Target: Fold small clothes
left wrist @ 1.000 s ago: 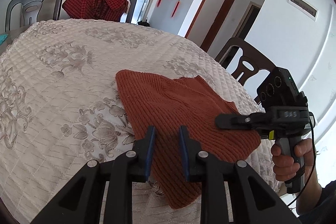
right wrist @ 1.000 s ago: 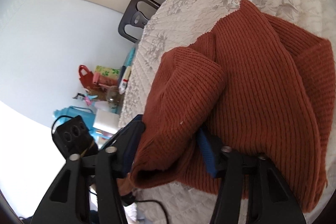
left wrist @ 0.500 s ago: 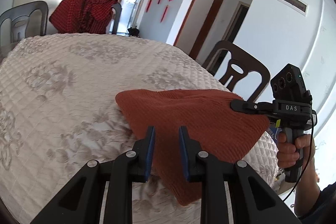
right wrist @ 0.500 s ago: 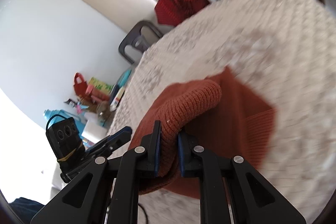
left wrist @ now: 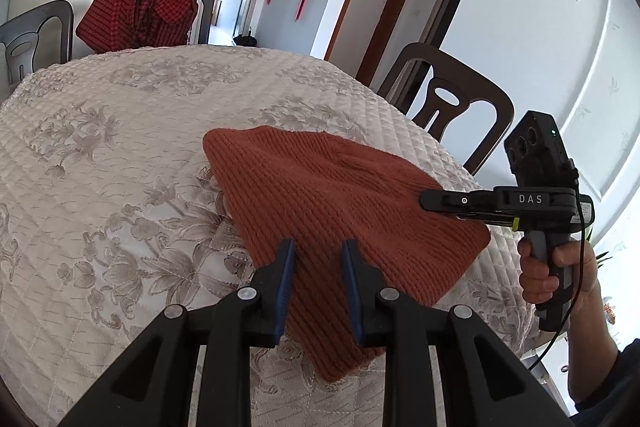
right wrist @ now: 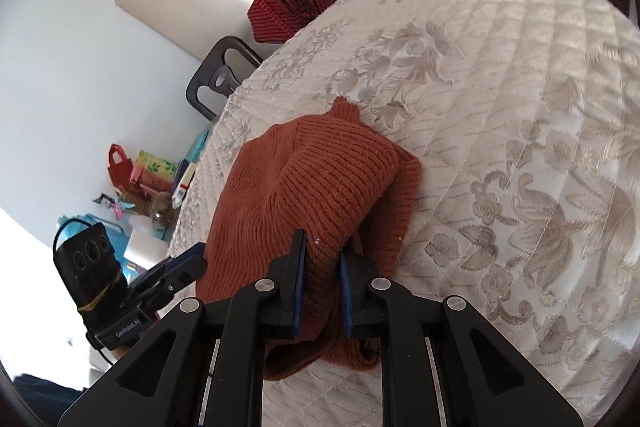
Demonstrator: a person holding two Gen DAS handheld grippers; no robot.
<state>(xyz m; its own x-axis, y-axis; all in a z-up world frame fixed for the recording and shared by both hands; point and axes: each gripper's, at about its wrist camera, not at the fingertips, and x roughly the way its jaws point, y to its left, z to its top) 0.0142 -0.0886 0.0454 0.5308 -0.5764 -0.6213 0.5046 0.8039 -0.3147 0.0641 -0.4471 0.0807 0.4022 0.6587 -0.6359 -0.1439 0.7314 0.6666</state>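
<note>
On the quilted table [left wrist: 120,131] lies a folded rust sweater [left wrist: 328,203] — the right gripper [right wrist: 322,259] has just clamped its fold, the left gripper [left wrist: 318,267] pinches its near edge

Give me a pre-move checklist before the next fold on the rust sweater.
1. Right gripper clamped on a sweater fold: ok, its jaws have just been closing, knit between the pads.
2. Left gripper holding the sweater: cannot tell, knit sits between the jaws but pad contact is unclear.
3. Sweater fully on the table: not ok, the near edge hangs over the rim.
4. Fold path clear of clutter: ok.
5. Layers lined up: not ok, a lower layer sticks out on the right-wrist view.
</note>
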